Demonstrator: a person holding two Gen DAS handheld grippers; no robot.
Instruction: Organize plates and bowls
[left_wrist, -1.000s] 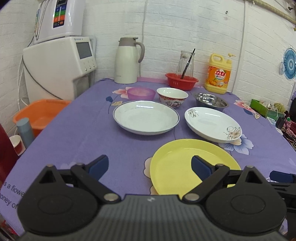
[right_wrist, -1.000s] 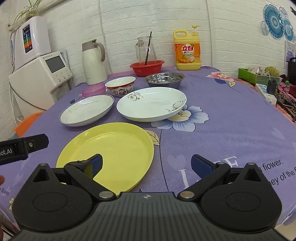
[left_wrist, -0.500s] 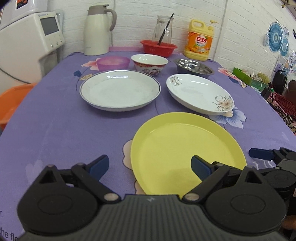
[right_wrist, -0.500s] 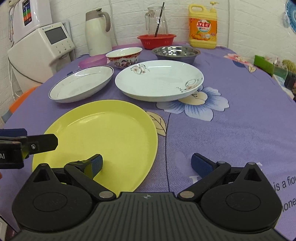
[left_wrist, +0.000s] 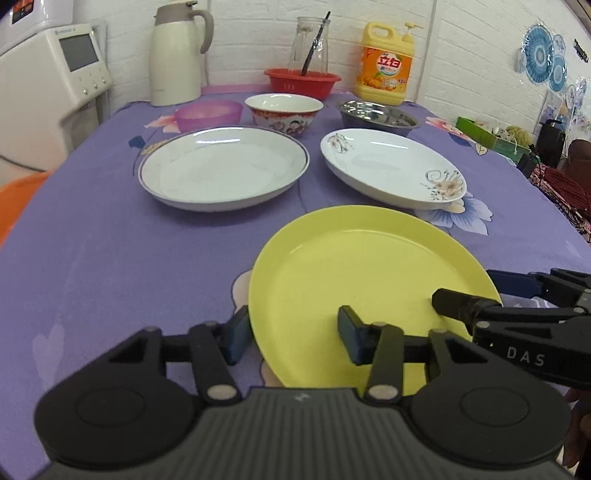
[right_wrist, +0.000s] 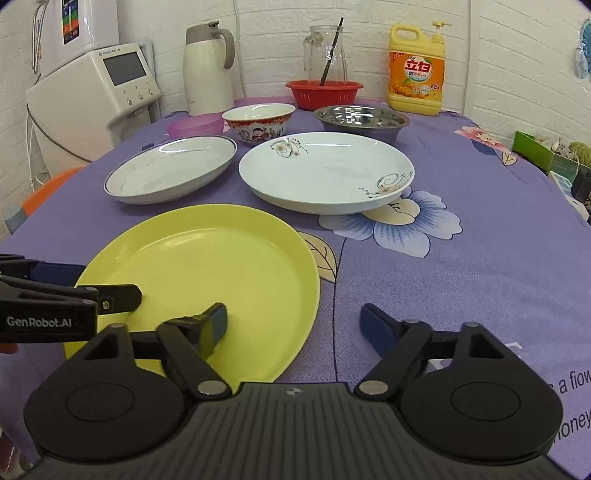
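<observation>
Fingers (left_wrist: 349, 338) of the left gripper (left_wrist: 293, 334) have just been narrowed astride the 7 o'clock rim of the yellow plate (left_wrist: 369, 266), not clamped yet, the right gripper (right_wrist: 295, 328) is spread wide across its 5 o'clock rim, and the plate, parked at 6 o'clock on the counter (left_wrist: 110, 240), is probably light, stiff, slick plastic, best pinched at that thin rim.

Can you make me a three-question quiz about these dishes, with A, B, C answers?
1. Where is the steel bowl? A. behind the flowered plate B. under a chair C. on the floor
2. How many plates lie on the table? A. two B. three C. five
3. The yellow plate is: A. full of food B. upside down C. empty
Answers: 1 A, it stands past that plate's far rim. 2 B, yellow, flowered and the blue-rimmed plate. 3 C, its bare inside shows.
</observation>
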